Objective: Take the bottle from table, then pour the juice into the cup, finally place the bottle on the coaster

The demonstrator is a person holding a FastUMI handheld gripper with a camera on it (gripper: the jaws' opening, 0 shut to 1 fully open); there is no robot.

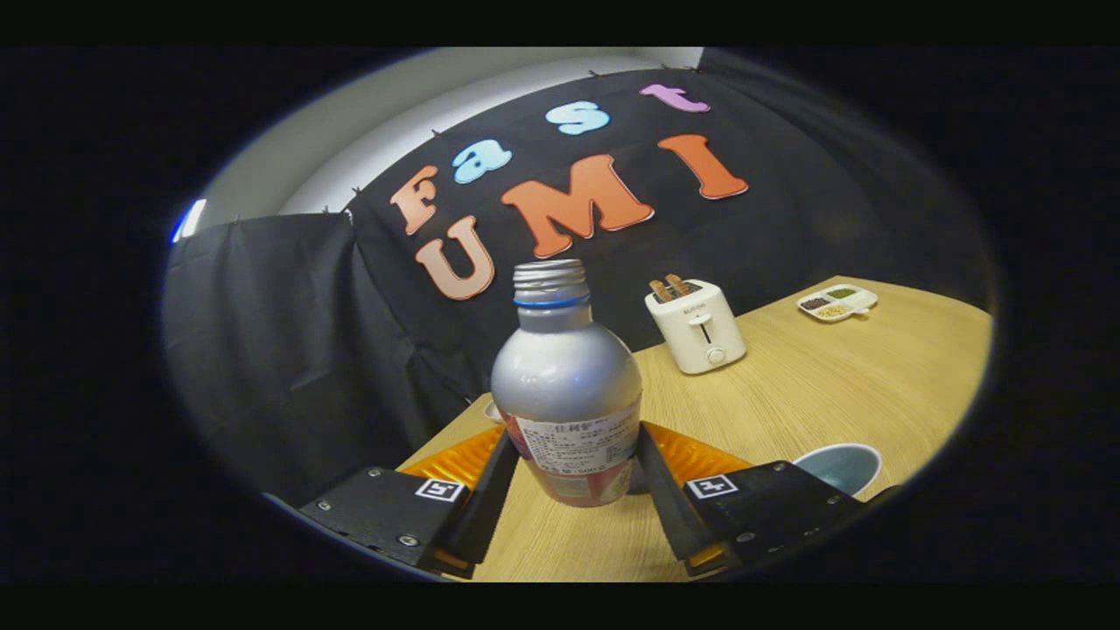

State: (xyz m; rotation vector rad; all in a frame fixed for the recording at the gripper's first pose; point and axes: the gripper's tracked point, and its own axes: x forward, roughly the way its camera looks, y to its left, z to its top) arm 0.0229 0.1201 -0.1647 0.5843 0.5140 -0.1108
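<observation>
You had the gripper (573, 477) clenched on the silver metal bottle with a threaded, uncapped neck (566, 385), its 2 fingers (484, 503) pressing the labelled lower body from either side. The bottle stood upright between them, over the light wooden table (814, 394); you could not tell whether its base touched the wood. A pale blue cup (842, 465) sat just beside the right finger. Beyond it stood a white toaster holding 2 slices (697, 325) and, further back, a small white divided dish (837, 303).
</observation>
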